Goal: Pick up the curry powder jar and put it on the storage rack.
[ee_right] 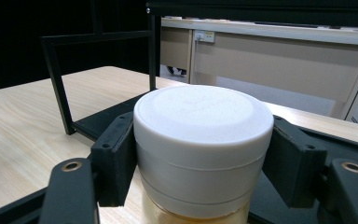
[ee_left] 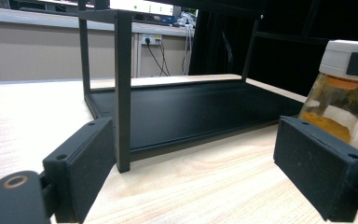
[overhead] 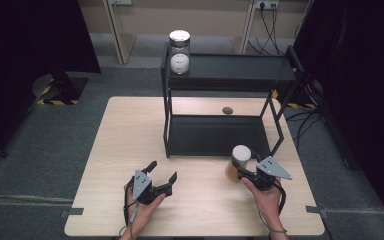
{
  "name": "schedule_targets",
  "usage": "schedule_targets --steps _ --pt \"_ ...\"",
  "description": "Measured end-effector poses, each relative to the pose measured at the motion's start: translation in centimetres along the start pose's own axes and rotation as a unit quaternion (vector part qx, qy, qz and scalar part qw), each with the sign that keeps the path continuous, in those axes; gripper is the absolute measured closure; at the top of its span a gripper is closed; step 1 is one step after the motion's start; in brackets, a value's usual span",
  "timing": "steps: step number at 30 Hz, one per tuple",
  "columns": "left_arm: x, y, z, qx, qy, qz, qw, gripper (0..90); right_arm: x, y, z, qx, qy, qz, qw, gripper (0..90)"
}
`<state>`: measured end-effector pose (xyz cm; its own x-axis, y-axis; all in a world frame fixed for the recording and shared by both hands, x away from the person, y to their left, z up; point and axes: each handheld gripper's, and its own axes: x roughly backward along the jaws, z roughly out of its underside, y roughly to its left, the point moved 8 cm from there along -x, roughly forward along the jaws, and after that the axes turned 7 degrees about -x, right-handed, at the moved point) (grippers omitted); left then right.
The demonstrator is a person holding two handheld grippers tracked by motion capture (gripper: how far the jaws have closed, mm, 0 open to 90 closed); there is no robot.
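Observation:
A glass jar of orange-yellow powder with a white lid (overhead: 238, 161) stands on the wooden table just in front of the black shelf rack's lower right corner. My right gripper (overhead: 242, 172) is shut on the jar (ee_right: 200, 149), its black pads pressing both sides of the white lid. In the left gripper view the same jar (ee_left: 345, 88) shows at the right, with a black pad against its lid. My left gripper (overhead: 162, 172) rests at the table's front left, open, with nothing between its fingers (ee_left: 81, 168).
A black two-level shelf rack (overhead: 220, 135) stands on the far half of the table (overhead: 125, 140). A second jar with white contents and a silver lid (overhead: 179, 51) sits on the rack's top level at the left. A small dark disc (overhead: 227, 110) lies behind the rack.

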<state>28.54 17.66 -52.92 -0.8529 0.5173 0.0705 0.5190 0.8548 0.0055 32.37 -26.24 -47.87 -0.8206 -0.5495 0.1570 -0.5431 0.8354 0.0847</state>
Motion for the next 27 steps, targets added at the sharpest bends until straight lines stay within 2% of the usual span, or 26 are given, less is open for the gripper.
schedule_targets --steps 9,27 --pt "0.0 0.0 0.0 0.001 0.001 0.000 1.0000 12.6 0.2 0.3 -0.1 0.001 -0.002 0.007 1.0000 33.8" --pt "0.0 0.0 0.0 0.001 -0.001 -0.001 1.0000 12.6 2.3 0.5 -3.3 -0.002 -0.060 0.017 0.9980 33.8"
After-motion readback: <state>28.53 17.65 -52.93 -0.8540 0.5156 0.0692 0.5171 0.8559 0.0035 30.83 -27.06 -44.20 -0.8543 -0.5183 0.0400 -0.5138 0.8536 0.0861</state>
